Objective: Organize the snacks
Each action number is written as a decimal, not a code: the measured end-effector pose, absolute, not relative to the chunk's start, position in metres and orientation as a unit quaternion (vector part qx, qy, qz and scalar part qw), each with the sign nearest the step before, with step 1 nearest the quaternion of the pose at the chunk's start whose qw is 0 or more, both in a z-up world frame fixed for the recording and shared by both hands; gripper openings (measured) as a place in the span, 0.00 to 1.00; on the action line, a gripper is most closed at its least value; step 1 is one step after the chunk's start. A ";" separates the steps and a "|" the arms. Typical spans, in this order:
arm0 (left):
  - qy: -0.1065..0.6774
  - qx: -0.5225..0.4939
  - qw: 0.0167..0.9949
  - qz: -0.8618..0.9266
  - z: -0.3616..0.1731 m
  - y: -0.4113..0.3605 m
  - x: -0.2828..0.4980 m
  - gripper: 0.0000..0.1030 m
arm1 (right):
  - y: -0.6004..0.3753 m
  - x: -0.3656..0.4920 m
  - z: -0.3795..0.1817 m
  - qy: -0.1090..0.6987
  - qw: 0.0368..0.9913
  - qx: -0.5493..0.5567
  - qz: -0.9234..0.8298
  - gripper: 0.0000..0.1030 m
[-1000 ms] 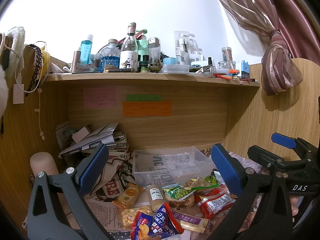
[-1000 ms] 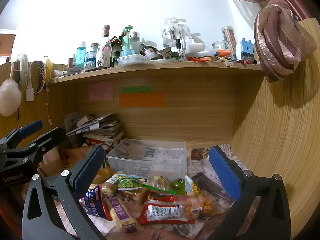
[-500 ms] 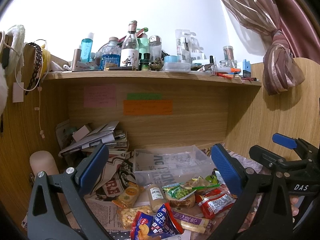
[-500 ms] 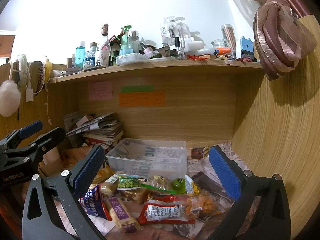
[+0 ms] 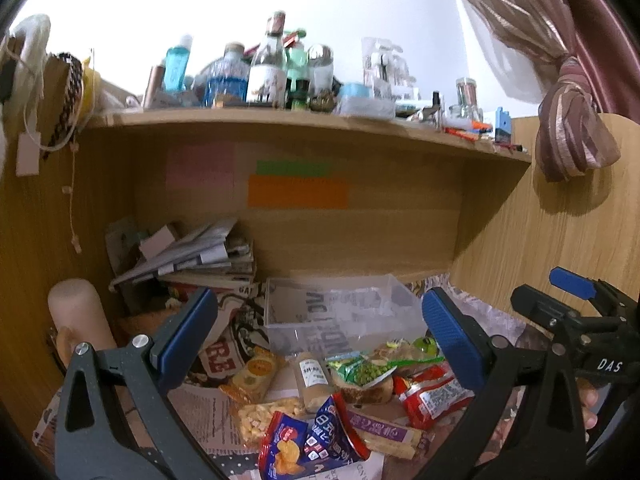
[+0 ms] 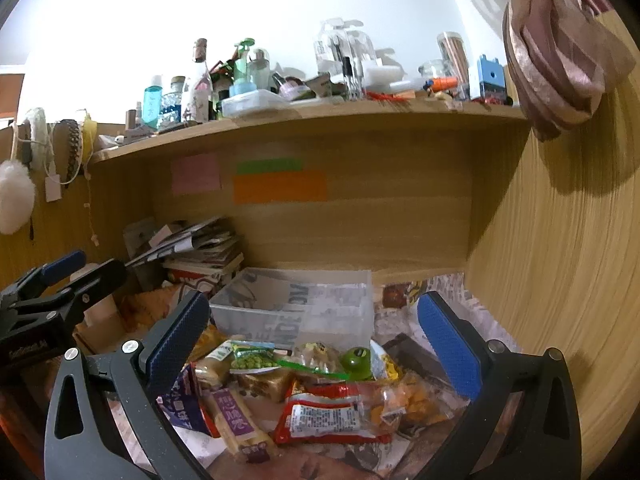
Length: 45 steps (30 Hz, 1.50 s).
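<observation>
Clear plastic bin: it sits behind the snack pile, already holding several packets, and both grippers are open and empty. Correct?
Not quite. In the right wrist view the clear plastic bin holds no packets; the snack pile lies in front of it. The rest stands.

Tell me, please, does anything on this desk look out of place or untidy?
Yes. The snack packets lie in a loose overlapping heap in front of the clear bin, which holds none. Behind, the stack of papers sits askew, sheets fanning out.

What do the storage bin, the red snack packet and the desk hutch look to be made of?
Storage bin: clear, slightly frosted plastic; newsprint shows through its walls. Red snack packet: glossy plastic film, with crinkles and glare. Desk hutch: matte wood-grain board, probably laminate rather than solid wood.
</observation>
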<state>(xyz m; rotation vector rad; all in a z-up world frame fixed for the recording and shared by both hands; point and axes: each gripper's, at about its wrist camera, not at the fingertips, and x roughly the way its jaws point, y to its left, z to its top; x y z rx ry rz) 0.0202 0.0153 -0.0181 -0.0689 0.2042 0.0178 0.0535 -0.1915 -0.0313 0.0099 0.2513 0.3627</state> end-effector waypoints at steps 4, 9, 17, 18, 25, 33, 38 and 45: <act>0.128 -0.044 0.991 0.007 -0.031 0.024 0.030 1.00 | -0.197 0.063 -0.041 0.144 0.974 0.003 0.175 1.00; 0.169 -0.052 0.984 0.009 -0.051 0.037 0.044 1.00 | -0.205 0.079 -0.061 0.182 0.970 -0.004 0.163 1.00; 0.255 -0.072 0.964 0.007 -0.084 0.055 0.065 0.99 | -0.222 0.106 -0.097 0.265 0.953 -0.008 0.150 0.90; 0.265 -0.073 0.961 0.003 -0.087 0.055 0.067 0.99 | -0.224 0.110 -0.102 0.275 0.950 -0.007 0.149 0.90; 0.310 -0.064 0.948 -0.017 -0.111 0.045 0.075 0.99 | -0.233 0.124 -0.123 0.322 0.936 -0.017 0.143 0.90; 0.355 -0.050 0.933 -0.032 -0.138 0.030 0.090 1.00 | -0.238 0.141 -0.134 0.362 0.920 -0.002 0.152 0.90; 0.344 -0.033 0.938 -0.029 -0.143 0.026 0.092 1.00 | -0.241 0.154 -0.137 0.373 0.916 0.007 0.144 0.90; 0.330 -0.021 0.943 -0.029 -0.144 0.023 0.091 0.91 | -0.241 0.166 -0.146 0.394 0.907 0.013 0.151 0.88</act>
